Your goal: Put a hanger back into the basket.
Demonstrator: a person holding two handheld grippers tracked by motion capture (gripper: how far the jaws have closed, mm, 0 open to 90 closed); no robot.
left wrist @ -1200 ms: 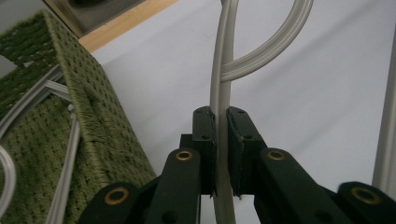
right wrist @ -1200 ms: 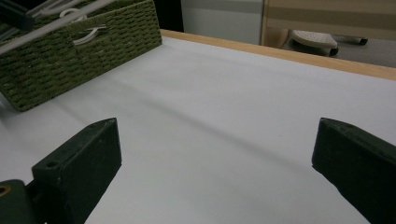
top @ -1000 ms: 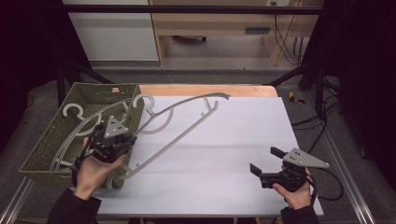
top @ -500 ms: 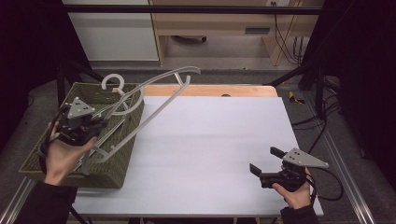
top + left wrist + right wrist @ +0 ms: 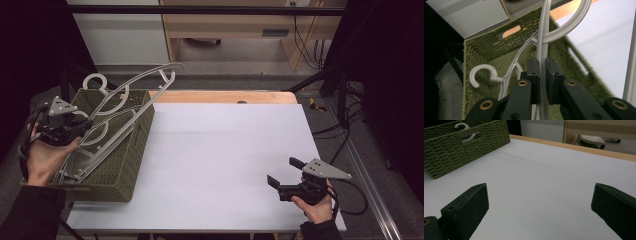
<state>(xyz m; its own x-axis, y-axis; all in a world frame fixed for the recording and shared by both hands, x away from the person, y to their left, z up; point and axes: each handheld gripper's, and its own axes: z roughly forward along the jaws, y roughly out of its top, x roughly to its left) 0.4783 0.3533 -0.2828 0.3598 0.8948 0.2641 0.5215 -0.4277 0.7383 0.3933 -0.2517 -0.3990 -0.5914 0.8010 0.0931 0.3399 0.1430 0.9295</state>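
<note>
While the left claw (image 5: 82, 127) pinches the bar of a grey hanger (image 5: 131, 97), that hanger slants over the green basket (image 5: 125, 165), its lower end down among other hangers (image 5: 87, 157) inside and its upper arm jutting past the basket's far rim and beyond the far edge of the worktop (image 5: 225, 150). Seen in the left claw view, the pads (image 5: 535, 72) press on the hanger's pale bar (image 5: 542, 50) from both sides. The basket sits at the worktop's left edge, overhanging it. Near the front right corner, the right claw (image 5: 284, 172) rests low with its jaws spread wide and nothing between them. Between basket and right claw, the white surface lies open.
</note>
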